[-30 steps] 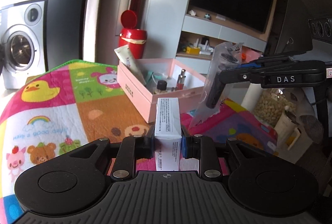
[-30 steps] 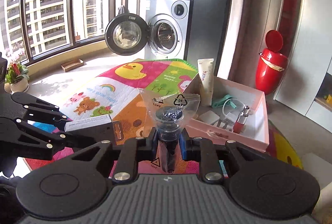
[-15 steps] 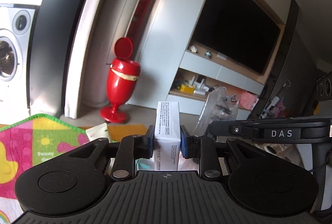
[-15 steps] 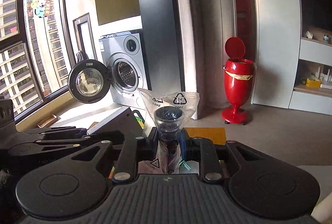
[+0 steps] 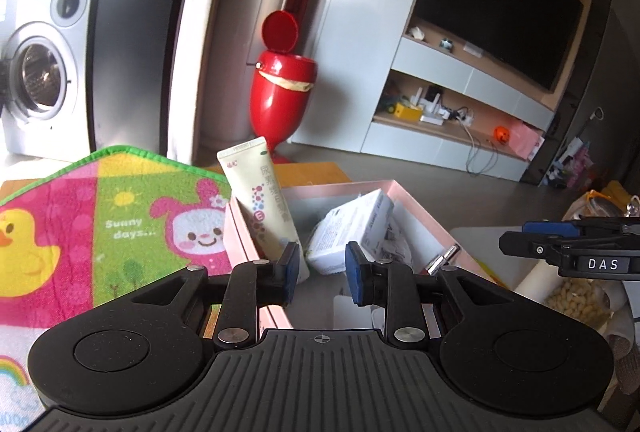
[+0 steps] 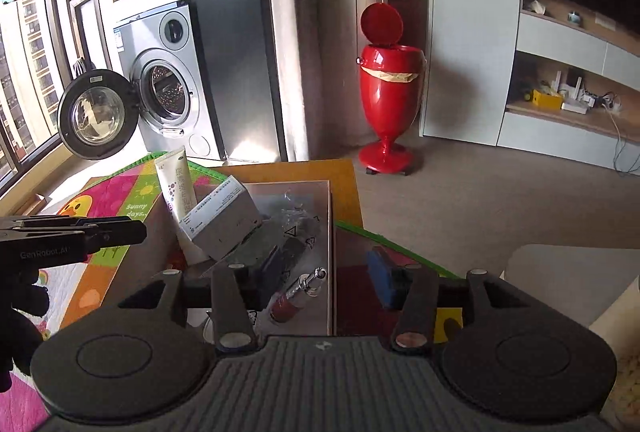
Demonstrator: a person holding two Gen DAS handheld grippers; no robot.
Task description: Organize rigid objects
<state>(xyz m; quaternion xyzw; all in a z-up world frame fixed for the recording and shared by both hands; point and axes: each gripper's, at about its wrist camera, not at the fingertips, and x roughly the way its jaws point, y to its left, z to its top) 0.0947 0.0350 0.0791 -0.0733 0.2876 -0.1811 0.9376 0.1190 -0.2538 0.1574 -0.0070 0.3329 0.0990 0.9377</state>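
Note:
A pink open box (image 5: 412,198) stands on the colourful play mat (image 5: 120,216). In it a cream tube (image 5: 260,200) leans at the left wall, and a white carton (image 5: 352,232) lies tilted beside it. My left gripper (image 5: 322,270) is open and empty just above the box's near side. In the right wrist view the same box (image 6: 330,232) holds the white carton (image 6: 224,222), the tube (image 6: 176,188), a clear plastic bag with a dark object (image 6: 294,232) and a small red bottle (image 6: 296,296). My right gripper (image 6: 322,274) is open and empty over the box.
A red pedal bin (image 6: 388,88) stands on the floor behind the table. A washing machine with its door open (image 6: 160,100) is at the left. A TV cabinet with shelves (image 5: 460,104) is at the right. A bag of nuts (image 5: 576,300) sits right of the box.
Both grippers came down over the pink box and opened. The left let go of the white carton and the right let go of the plastic bag; both now lie in the box.

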